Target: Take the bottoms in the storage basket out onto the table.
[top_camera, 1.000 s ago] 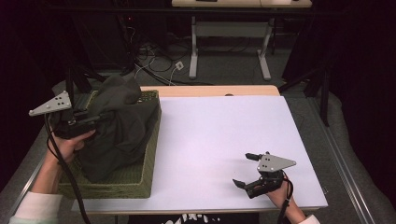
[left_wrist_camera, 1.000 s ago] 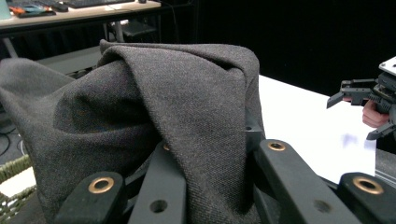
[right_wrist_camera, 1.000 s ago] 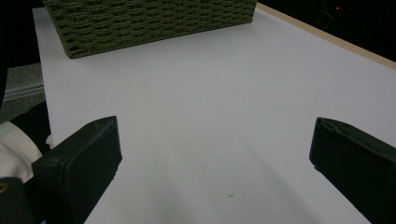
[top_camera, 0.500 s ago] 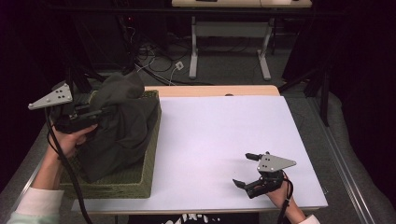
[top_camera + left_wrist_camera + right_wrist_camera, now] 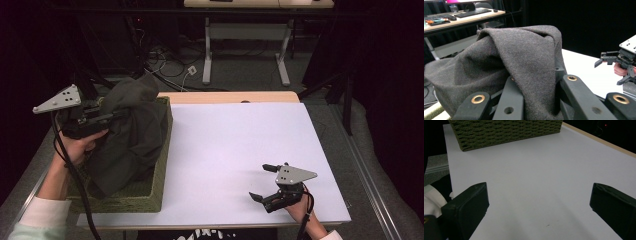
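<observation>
A dark grey cloth (image 5: 131,135) rises out of a green woven basket (image 5: 161,175) at the table's left. My left gripper (image 5: 117,115) is shut on a fold of the cloth (image 5: 524,65) and holds it lifted above the basket. In the left gripper view the fabric drapes over both jaws. My right gripper (image 5: 262,182) rests open near the table's front right edge, jaws wide apart over bare white tabletop (image 5: 536,177), with nothing between them. The basket (image 5: 506,131) stands far ahead of it.
The white tabletop (image 5: 240,145) spreads between basket and right gripper. A wooden strip (image 5: 230,96) runs along its far edge. Beyond it stand desk legs and cables (image 5: 170,60) on the floor. Another desk with keyboards (image 5: 461,15) shows behind the cloth.
My left gripper has risen and pulled the cloth higher out of the basket. The right gripper has stayed put, open.
</observation>
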The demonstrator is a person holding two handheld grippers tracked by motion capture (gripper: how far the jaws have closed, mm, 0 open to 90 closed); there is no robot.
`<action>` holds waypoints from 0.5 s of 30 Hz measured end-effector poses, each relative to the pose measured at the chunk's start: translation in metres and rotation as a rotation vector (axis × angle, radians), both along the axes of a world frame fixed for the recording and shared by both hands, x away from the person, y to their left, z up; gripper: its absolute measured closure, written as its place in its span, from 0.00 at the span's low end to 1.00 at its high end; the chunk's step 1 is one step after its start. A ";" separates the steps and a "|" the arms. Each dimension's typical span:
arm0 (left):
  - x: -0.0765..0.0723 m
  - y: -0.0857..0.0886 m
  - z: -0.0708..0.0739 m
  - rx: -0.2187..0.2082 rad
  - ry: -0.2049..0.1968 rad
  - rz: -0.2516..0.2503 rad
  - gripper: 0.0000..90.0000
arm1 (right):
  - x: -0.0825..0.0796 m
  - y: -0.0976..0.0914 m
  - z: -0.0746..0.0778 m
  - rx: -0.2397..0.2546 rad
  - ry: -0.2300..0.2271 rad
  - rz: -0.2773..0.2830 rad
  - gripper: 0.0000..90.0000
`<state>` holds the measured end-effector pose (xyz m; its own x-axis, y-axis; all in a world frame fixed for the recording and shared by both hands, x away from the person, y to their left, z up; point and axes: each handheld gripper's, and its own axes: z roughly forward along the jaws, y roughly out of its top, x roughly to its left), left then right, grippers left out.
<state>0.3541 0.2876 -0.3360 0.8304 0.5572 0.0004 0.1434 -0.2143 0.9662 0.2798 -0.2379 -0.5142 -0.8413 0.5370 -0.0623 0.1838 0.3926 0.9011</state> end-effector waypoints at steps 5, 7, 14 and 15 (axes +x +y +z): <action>0.001 -0.005 0.003 0.009 0.000 -0.006 0.88 | 0.000 0.000 0.000 0.000 0.000 -0.002 0.02; 0.002 -0.008 0.005 0.010 -0.004 -0.008 0.88 | 0.000 0.000 0.000 0.001 0.000 -0.003 0.02; 0.003 -0.017 0.010 0.017 -0.016 -0.028 0.88 | 0.000 0.000 0.000 0.001 0.000 0.000 0.02; 0.003 -0.019 0.011 0.017 -0.017 -0.029 0.88 | 0.000 0.000 0.000 0.001 0.000 -0.001 0.02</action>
